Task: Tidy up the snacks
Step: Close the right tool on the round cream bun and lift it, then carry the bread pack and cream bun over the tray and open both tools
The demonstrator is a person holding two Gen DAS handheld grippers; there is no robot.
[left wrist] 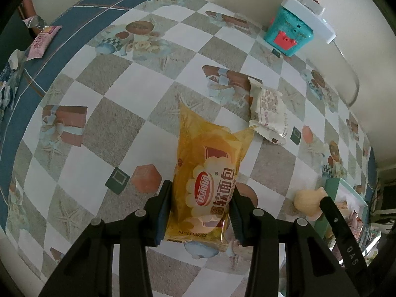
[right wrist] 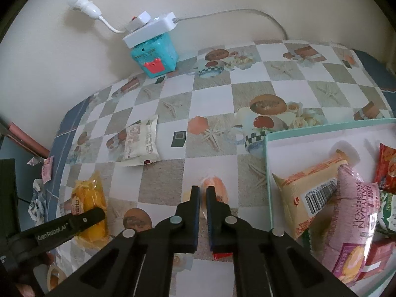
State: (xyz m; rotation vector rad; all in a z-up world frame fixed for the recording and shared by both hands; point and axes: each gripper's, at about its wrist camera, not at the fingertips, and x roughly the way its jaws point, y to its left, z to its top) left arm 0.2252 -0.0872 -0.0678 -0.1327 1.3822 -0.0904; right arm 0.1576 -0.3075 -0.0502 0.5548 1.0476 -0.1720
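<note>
A yellow soft-bread packet (left wrist: 208,173) lies on the checkered tablecloth (left wrist: 118,113), and my left gripper (left wrist: 201,198) is closed around its near half, one finger on each side. The packet also shows in the right wrist view (right wrist: 89,198) with the left gripper's finger (right wrist: 71,225) over it. My right gripper (right wrist: 203,193) is shut on the thin edge of a small orange snack wrapper (right wrist: 214,190). A white snack packet (left wrist: 268,110) (right wrist: 142,141) lies further back. A mint-rimmed box (right wrist: 268,173) at the right holds several snack packets, among them a pink roll (right wrist: 356,220).
A teal toy box (right wrist: 156,54) with a white power strip (right wrist: 151,28) on it stands by the wall. Small pink and crumpled wrappers (left wrist: 42,42) lie on the blue border at the left. The box's edge (left wrist: 331,190) shows at the left view's right side.
</note>
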